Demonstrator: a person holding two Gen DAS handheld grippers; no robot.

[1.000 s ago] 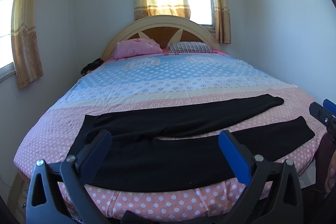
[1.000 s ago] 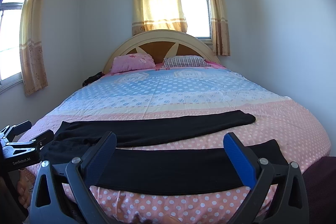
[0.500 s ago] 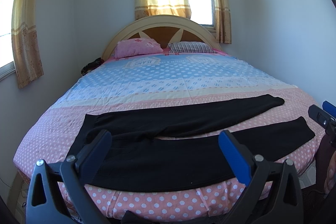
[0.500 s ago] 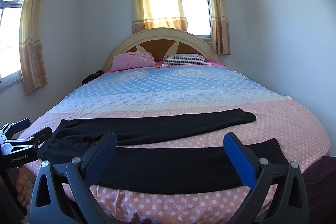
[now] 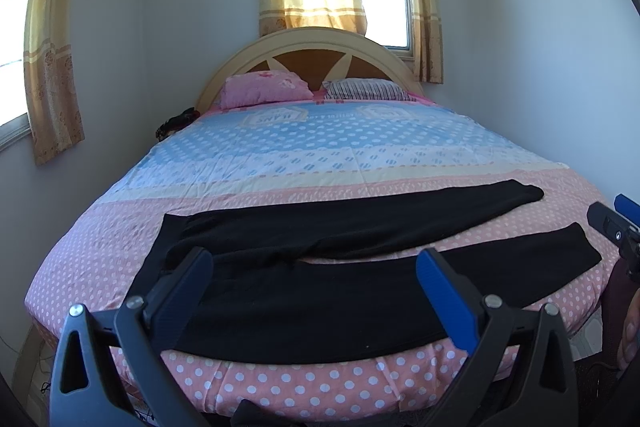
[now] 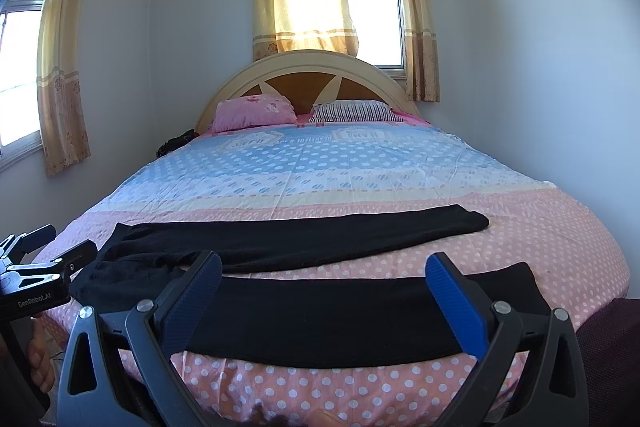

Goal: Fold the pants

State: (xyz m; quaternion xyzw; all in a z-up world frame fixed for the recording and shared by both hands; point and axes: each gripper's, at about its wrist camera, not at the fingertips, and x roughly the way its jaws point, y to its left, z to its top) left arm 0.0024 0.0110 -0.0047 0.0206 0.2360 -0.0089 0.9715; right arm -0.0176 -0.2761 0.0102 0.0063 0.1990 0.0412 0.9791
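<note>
Across the foot of the bed (image 5: 280,155) the black pants (image 5: 320,291) lie spread, waist to the left, both legs apart and running right; little has changed over the last second, both views only creeping nearer; left gripper (image 5: 312,275) and right gripper (image 6: 324,273) hang wide and empty, so folding looks unstarted.

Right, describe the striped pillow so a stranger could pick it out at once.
Start at the bed with the arched wooden headboard under the curtained window. Two pillows lie against that headboard, side by side. The striped pillow is the right one, with dark and white stripes, whereas its neighbour, the pink pillow, is plain pink.
</note>
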